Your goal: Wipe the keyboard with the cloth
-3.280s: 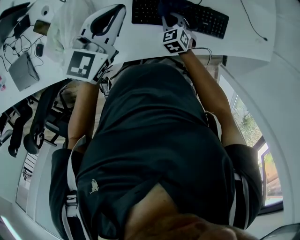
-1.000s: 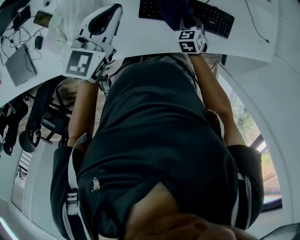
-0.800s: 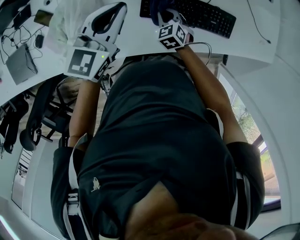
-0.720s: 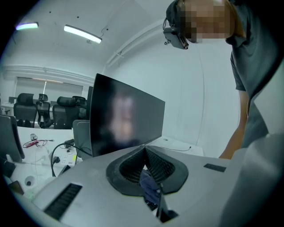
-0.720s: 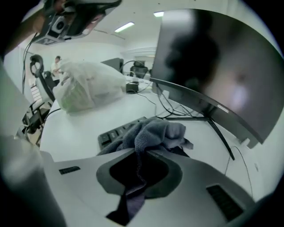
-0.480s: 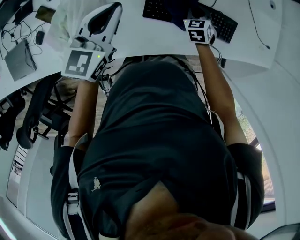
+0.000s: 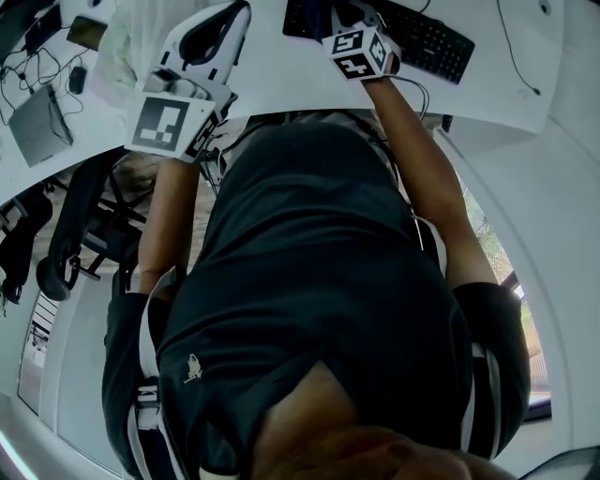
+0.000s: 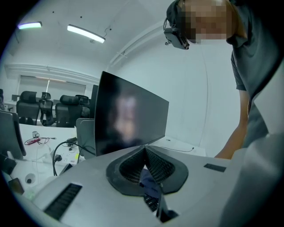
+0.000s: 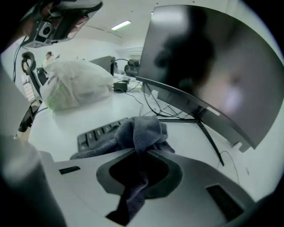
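Observation:
A black keyboard [image 7: 422, 36] lies on the white desk [image 7: 281, 80] at the top of the head view. My right gripper [image 9: 144, 151] is shut on a dark grey-blue cloth [image 9: 140, 131], which is bunched over the keyboard's [image 9: 93, 133] left part. In the head view, the right gripper's marker cube [image 7: 359, 52] sits at the keyboard's near edge, with the cloth [image 7: 322, 13] just beyond it. My left gripper [image 8: 145, 147] is shut and holds nothing. It hovers over the desk to the left of the keyboard [image 7: 234, 14].
A curved monitor [image 9: 208, 66] on a thin stand rises behind the keyboard. A white plastic bag [image 9: 75, 84] sits on the desk to the left, with cables and small devices [image 7: 37, 112] beyond it. Office chairs [image 7: 56, 253] stand under the desk's left edge.
My right gripper has swept back and forth over the keyboard with the cloth, and has moved left in the last half second. The left gripper has barely moved.

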Available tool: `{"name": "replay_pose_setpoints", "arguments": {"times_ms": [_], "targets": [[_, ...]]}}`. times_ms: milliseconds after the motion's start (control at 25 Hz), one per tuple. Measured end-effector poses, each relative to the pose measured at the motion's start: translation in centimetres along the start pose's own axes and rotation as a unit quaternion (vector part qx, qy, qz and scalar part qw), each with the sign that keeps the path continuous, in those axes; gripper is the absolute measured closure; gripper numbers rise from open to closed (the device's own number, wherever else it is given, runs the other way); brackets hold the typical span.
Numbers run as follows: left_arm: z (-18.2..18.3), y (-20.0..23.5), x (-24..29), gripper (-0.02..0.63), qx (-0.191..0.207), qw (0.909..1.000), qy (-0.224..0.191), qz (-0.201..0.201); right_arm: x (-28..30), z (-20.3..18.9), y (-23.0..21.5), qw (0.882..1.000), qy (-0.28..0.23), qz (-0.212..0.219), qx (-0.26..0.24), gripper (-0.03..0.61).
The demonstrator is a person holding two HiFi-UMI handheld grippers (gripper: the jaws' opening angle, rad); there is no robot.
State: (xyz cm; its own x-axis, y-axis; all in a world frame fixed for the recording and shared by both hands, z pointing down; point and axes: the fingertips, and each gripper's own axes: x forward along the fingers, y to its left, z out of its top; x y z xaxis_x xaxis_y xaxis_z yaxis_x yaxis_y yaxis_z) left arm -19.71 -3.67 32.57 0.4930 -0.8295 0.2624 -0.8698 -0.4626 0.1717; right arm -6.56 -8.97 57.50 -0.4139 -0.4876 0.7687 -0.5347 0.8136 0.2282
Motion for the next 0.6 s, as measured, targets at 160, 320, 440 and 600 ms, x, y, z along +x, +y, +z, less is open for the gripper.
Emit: {"name": "replay_pose_setpoints", "arguments": {"times_ms": [160, 320, 440, 600], "targets": [[-0.6, 1.1, -0.6, 0.607, -0.008, 0.9999, 0.005, 0.011, -1.8, -3.9, -6.4, 0.996, 0.036, -0.073, 0.038, 0.545], [-1.1, 1.0, -0.3, 0.607, -0.015, 0.9998, 0.01, 0.009, -1.0, -2.1, -3.5, 0.997, 0.038, -0.065, 0.014, 0.545], [-0.7, 0.3, 0.4, 0.607, -0.012, 0.9999, 0.008, 0.0, 0.4, 1.8, 2.7, 1.0, 0.002, 0.0, -0.028, 0.545], [0.2, 0.0, 0.8, 0.607, -0.005, 1.0, 0.0, -0.001, 0.7, 1.8, 3.1, 0.999, -0.006, 0.035, -0.01, 0.545]]}}
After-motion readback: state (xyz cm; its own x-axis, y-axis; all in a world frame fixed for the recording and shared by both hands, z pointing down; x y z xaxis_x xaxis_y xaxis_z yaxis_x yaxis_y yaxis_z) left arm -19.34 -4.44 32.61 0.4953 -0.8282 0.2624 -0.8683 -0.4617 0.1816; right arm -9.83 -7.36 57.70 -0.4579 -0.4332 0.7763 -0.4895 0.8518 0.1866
